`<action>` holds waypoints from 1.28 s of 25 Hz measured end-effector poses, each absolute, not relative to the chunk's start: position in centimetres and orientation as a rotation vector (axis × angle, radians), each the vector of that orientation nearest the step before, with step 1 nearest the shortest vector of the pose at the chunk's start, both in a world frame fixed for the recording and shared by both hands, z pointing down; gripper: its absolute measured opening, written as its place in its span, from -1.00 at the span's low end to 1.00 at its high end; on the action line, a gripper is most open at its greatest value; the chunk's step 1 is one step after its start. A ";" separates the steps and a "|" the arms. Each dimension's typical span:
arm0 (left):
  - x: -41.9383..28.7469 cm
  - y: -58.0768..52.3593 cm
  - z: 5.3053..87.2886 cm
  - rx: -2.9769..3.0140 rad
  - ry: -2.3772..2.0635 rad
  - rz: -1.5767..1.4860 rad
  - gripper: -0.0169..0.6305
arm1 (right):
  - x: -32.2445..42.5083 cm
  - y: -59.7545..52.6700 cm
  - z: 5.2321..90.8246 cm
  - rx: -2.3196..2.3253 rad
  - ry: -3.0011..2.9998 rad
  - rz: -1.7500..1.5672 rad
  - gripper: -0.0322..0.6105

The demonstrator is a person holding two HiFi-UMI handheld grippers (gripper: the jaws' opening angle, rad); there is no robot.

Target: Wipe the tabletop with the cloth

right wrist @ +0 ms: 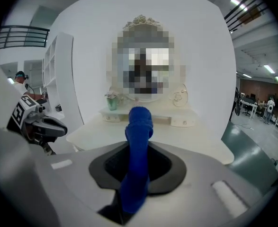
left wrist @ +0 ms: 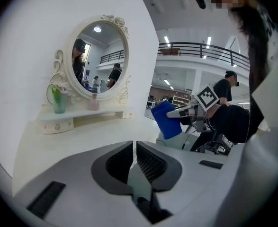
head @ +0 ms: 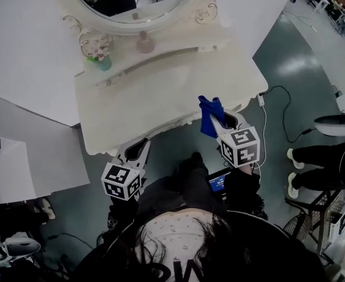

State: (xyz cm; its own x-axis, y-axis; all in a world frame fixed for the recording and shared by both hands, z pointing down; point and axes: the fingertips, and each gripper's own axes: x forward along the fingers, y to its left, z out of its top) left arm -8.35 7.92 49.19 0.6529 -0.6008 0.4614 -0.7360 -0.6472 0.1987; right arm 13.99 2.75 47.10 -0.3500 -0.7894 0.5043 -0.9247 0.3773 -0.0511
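Note:
A white dressing table's top (head: 154, 98) lies in front of me. The blue cloth (head: 209, 115) hangs over the table's front right edge, with my right gripper (head: 224, 120) shut on it. In the right gripper view the cloth (right wrist: 139, 122) stands up out of the gripper (right wrist: 139, 150), between its jaws. My left gripper (head: 138, 144) hovers at the table's front left edge, apart from the cloth. Its jaws (left wrist: 134, 148) are shut with nothing between them. From the left gripper view the cloth (left wrist: 166, 119) shows off to the right above the tabletop (left wrist: 82, 145).
At the back of the table stand an oval mirror (head: 131, 4), a raised shelf (head: 154, 60), a vase of flowers (head: 99, 51) and a pink bottle (head: 145, 42). A cable (head: 278, 110) trails on the floor at right, near a seated person's legs (head: 325, 157).

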 end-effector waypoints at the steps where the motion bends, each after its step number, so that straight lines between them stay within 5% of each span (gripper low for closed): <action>1: -9.0 8.9 49.1 2.509 -1.043 0.497 -0.94 | 12.7 3.7 47.2 1.482 -2.247 0.474 -0.66; 11: -14.0 14.9 50.0 2.505 -0.967 0.442 -0.94 | 3.5 12.5 48.7 1.418 -2.270 0.574 -0.66; 32: -10.6 21.3 48.4 2.530 -0.973 0.412 -0.94 | 3.9 21.0 48.3 1.356 -2.309 0.621 -0.66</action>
State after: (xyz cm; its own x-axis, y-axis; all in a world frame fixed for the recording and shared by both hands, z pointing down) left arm -10.56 21.30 48.43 0.7148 -0.5706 0.4044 -0.6875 -0.6795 0.2564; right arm 3.91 20.99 48.27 -0.4557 -0.7108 0.5358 -0.8836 0.4338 -0.1762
